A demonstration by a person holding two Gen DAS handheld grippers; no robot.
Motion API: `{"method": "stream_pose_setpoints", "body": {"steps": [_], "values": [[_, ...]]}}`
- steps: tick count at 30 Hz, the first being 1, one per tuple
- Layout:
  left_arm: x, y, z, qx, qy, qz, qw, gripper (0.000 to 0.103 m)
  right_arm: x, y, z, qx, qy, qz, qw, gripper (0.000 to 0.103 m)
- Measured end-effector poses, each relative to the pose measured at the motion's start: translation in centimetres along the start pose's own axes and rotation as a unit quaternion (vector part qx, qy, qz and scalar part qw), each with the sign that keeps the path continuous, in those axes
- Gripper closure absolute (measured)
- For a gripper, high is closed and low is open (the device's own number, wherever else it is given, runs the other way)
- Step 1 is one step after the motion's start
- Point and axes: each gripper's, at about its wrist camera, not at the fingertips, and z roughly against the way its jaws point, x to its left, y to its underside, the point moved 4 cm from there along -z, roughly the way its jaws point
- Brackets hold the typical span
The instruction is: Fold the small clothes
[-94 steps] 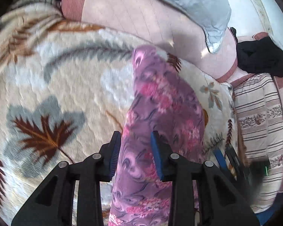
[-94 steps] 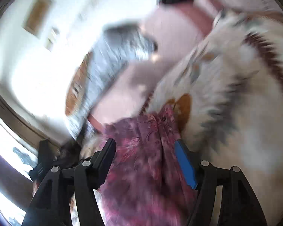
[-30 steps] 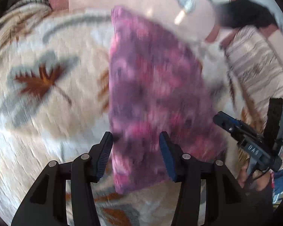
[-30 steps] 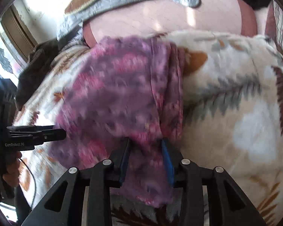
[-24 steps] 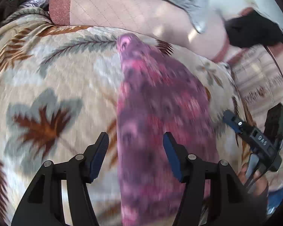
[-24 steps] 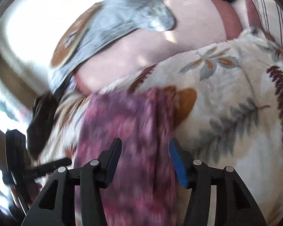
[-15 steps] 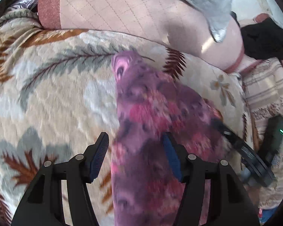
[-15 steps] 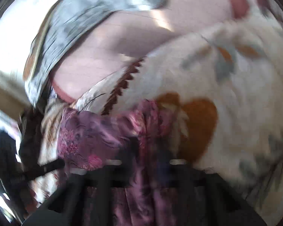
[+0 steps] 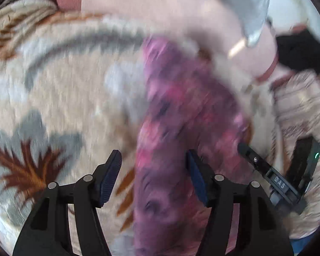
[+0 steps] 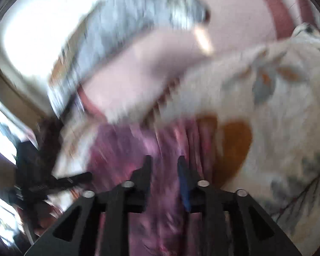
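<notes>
A purple-and-pink floral garment (image 9: 181, 117) lies folded lengthwise on a cream leaf-patterned blanket (image 9: 64, 98). My left gripper (image 9: 153, 162) is open, its jaws straddling the garment's near left edge without pinching it. In the right wrist view the same garment (image 10: 164, 140) runs under my right gripper (image 10: 163, 162), whose jaws stand narrow with cloth between them; blur hides whether they pinch it. The right gripper also shows in the left wrist view (image 9: 245, 149) at the garment's right edge.
A pink quilted pillow (image 9: 160, 10) and a grey cloth (image 9: 245, 0) lie beyond the blanket. A dark garment (image 9: 303, 51) and a striped cushion (image 9: 303, 111) are at the right. A bright window (image 10: 32, 21) is at the left of the right wrist view.
Both views have gone blurred from motion. My right gripper's jaws have narrowed from wide open around the garment. My left gripper stays open and has shifted along the garment's edge.
</notes>
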Motion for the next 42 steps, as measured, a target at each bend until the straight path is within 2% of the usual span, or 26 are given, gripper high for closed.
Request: {"method": "stream_pose_setpoints", "body": {"steps": [1, 3, 4, 6, 7, 8, 12, 14, 15, 17, 19, 21, 22, 23, 26, 28, 31, 35, 42], "values": [[0.0, 0.3, 0.3, -0.005, 0.002, -0.004, 1.0, 0.039, 0.2, 0.6, -0.7, 0.016, 0.025, 0.019, 0.999, 0.075], [0.4, 0.8, 1.7, -0.003, 0.013, -0.003, 0.9999, 0.04, 0.9, 0.6, 0.8, -0.004, 0.034, 0.036, 0.999, 0.069], [0.7, 1.0, 2.2, -0.002, 0.02, 0.0, 0.9998, 0.04, 0.6, 0.6, 2.2, -0.015, 0.036, 0.019, 0.999, 0.068], [1.6, 1.8, 3.4, -0.007, 0.041, 0.011, 0.9991, 0.04, -0.8, 0.9, 4.6, -0.036, 0.019, -0.016, 0.999, 0.055], [1.9, 2.2, 3.6, -0.005, 0.047, 0.015, 0.9988, 0.04, -1.8, 1.2, 5.6, -0.041, 0.014, -0.032, 0.999, 0.041], [2.2, 2.7, 3.5, -0.001, 0.053, 0.019, 0.9984, 0.04, -2.8, 1.7, 6.1, -0.039, 0.012, -0.047, 0.998, 0.037], [2.2, 4.9, 2.0, 0.031, 0.11, 0.06, 0.9916, 0.04, -5.3, 4.6, 5.6, -0.013, -0.04, -0.108, 0.993, 0.037], [1.8, 5.1, 1.9, 0.023, 0.119, 0.065, 0.9904, 0.03, -5.7, 5.6, 5.1, -0.01, -0.08, -0.131, 0.988, 0.037], [1.6, 5.0, 2.1, 0.02, 0.121, 0.062, 0.9905, 0.028, -5.4, 6.1, 4.6, -0.01, -0.108, -0.137, 0.985, 0.037], [0.7, 4.8, 1.7, 0.024, 0.128, 0.064, 0.9894, 0.027, -4.3, 6.3, 4.1, -0.003, -0.135, -0.133, 0.982, 0.037], [-0.1, 4.7, 1.2, 0.032, 0.125, 0.065, 0.9895, 0.027, -2.9, 6.3, 3.3, 0.007, -0.145, -0.113, 0.983, 0.035], [-0.4, 4.6, 1.2, 0.029, 0.113, 0.059, 0.9915, 0.027, -2.0, 6.2, 2.9, 0.011, -0.128, -0.094, 0.987, 0.035], [-0.7, 4.6, 1.1, 0.026, 0.105, 0.056, 0.9926, 0.032, -1.8, 6.2, 2.8, 0.012, -0.124, -0.09, 0.988, 0.037], [-0.8, 4.6, 1.2, 0.022, 0.096, 0.052, 0.9938, 0.047, -1.6, 6.1, 2.7, 0.013, -0.114, -0.082, 0.99, 0.046], [-1.2, 4.5, 1.2, 0.012, 0.08, 0.043, 0.9958, 0.068, -0.6, 6.3, 2.9, 0.011, -0.075, -0.03, 0.997, 0.065], [-1.4, 4.5, 1.9, 0.001, 0.071, 0.03, 0.997, 0.075, 0.1, 6.4, 3.3, -0.003, -0.053, -0.004, 0.999, 0.07], [-2.2, 4.5, 3.2, -0.018, 0.053, 0.008, 0.9984, 0.078, 1.4, 6.4, 4.2, -0.027, -0.018, 0.019, 0.999, 0.075], [-3.1, 4.8, 5.0, -0.036, 0.037, -0.016, 0.9985, 0.079, 3.0, 6.6, 5.7, -0.048, 0.009, 0.041, 0.998, 0.076], [-2.5, 6.8, 9.2, -0.06, 0.022, -0.03, 0.9975, 0.079, 6.2, 8.0, 8.4, -0.068, 0.019, 0.056, 0.996, 0.076]]}}
